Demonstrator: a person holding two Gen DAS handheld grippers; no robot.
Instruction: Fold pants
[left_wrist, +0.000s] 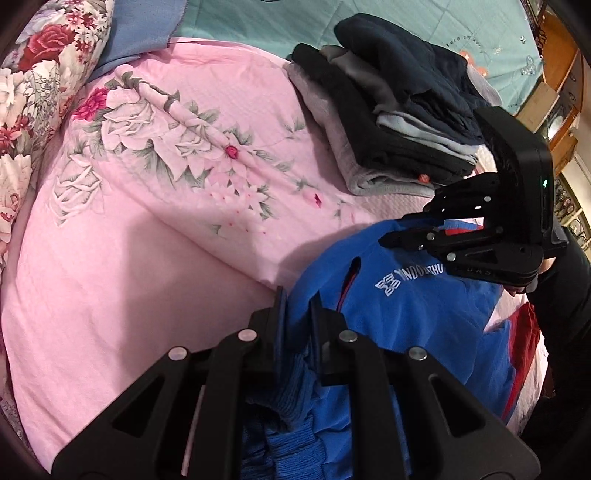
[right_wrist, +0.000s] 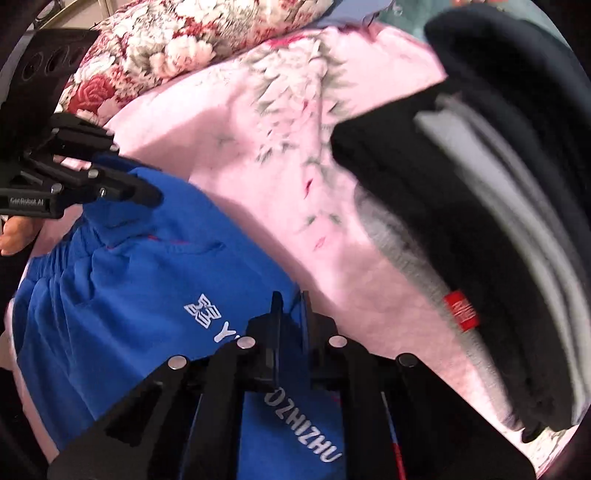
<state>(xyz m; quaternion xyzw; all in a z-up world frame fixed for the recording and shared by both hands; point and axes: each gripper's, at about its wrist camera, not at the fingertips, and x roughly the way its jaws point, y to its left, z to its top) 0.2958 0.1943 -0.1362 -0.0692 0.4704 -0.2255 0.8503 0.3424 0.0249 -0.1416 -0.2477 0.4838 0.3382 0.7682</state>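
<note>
The blue pants with white lettering and red trim lie bunched on the pink quilt. My left gripper is shut on a fold of blue fabric near the ribbed waistband. In the right wrist view it enters from the left, pinching a raised bit of the pants. My right gripper is shut on the blue cloth beside the lettering. In the left wrist view it reaches in from the right over the pants' far edge.
A stack of folded dark and grey clothes lies just beyond the pants on the pink floral quilt. A floral pillow sits at the left, teal bedding behind, and wooden furniture at the far right.
</note>
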